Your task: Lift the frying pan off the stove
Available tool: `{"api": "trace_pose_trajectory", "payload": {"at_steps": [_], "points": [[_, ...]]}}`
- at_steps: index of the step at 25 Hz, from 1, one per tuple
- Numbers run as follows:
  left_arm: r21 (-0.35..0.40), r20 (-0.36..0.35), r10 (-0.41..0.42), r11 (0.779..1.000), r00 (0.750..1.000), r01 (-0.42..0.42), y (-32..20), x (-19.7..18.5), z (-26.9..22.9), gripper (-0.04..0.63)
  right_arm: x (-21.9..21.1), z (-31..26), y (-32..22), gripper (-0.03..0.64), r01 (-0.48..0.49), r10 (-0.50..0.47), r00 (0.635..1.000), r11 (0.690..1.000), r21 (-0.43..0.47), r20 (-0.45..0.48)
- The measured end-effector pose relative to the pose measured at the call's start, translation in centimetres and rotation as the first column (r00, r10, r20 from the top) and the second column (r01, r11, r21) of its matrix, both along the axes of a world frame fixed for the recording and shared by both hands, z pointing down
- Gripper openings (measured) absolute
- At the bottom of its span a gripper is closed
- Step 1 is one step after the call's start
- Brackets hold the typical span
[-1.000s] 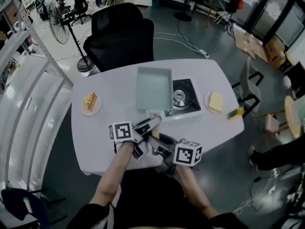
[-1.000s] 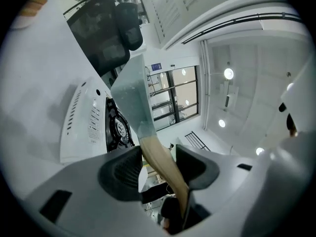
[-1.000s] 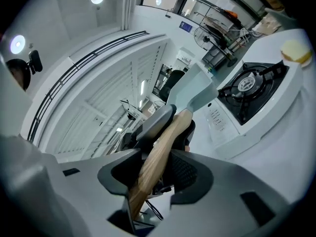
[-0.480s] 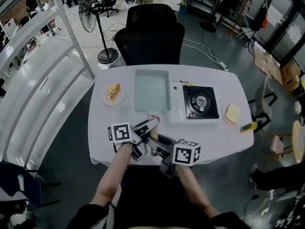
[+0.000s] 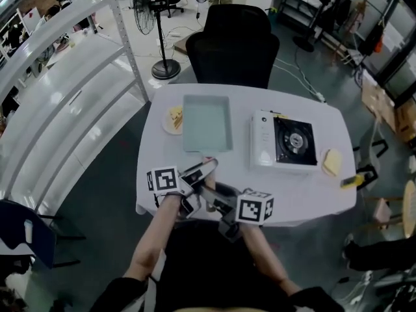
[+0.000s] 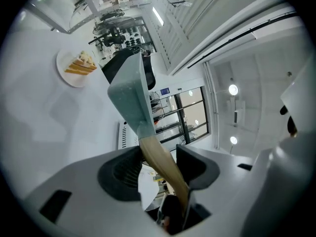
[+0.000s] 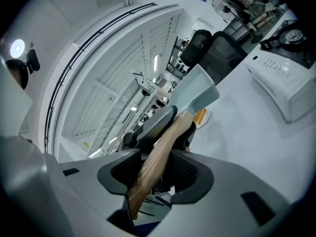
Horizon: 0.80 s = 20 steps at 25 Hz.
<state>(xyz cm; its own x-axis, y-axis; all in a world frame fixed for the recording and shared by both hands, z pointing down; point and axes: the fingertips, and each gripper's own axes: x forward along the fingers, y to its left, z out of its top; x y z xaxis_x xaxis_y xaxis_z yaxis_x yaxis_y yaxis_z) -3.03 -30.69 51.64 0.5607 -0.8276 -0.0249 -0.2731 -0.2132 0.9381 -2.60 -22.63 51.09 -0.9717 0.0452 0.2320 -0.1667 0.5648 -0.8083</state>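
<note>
Left gripper [image 6: 159,169] and right gripper [image 7: 155,174]: fingers [image 6: 195,164] part-closed, both clamped on the wooden handle [image 5: 208,166]. Frying pan [image 5: 207,123] is clear of the stove [image 5: 290,142], mid-worktop toward the far edge. Risk: the pan hangs far out from the grip, so it may sag or twist and clip the cake plate [image 5: 173,117] just beside it.

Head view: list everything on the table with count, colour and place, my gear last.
white table: one, central.
white portable gas stove with black top: one, table's right half.
pale green rectangular frying pan: one, left of the stove, clear of it.
light wooden handle: one, pan's near end.
white plate with layered yellow slice: one, left of the pan.
white plate with pale yellow slice: one, right of the stove.
small yellow-and-black object: one, table's right edge.
left gripper: one, grey, shut on the handle.
right gripper: one, grey, shut on the handle.
</note>
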Motion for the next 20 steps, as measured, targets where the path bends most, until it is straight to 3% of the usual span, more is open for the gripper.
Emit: {"api": "trace_pose_trajectory", "payload": {"at_steps": [4, 8, 11, 20], "points": [[-0.001, -0.008, -0.022, 1.000, 1.000, 0.022, 0.0, -0.1, 0.2, 0.216, 0.1, 0.1, -0.1, 0.176, 0.027, -0.027, 1.000, 1.000, 0.005, -0.015], [-0.018, 0.030, -0.032, 0.999, 0.999, 0.032, 0.1, -0.6, 0.9, 0.218, 0.2, 0.6, -0.2, 0.176, 0.042, -0.042, 0.999, 0.999, 0.003, -0.023], [-0.009, -0.020, -0.031, 0.999, 0.999, 0.031, 0.0, -0.2, 1.1, 0.218, 0.2, 1.1, -0.2, 0.176, 0.037, -0.038, 0.999, 0.999, -0.011, -0.027], [-0.050, -0.036, -0.036, 0.998, 0.999, 0.034, 0.6, 0.0, 2.8, 0.218, 0.5, 2.6, 0.4, 0.176, 0.048, -0.050, 0.998, 0.997, -0.057, -0.045]]}}
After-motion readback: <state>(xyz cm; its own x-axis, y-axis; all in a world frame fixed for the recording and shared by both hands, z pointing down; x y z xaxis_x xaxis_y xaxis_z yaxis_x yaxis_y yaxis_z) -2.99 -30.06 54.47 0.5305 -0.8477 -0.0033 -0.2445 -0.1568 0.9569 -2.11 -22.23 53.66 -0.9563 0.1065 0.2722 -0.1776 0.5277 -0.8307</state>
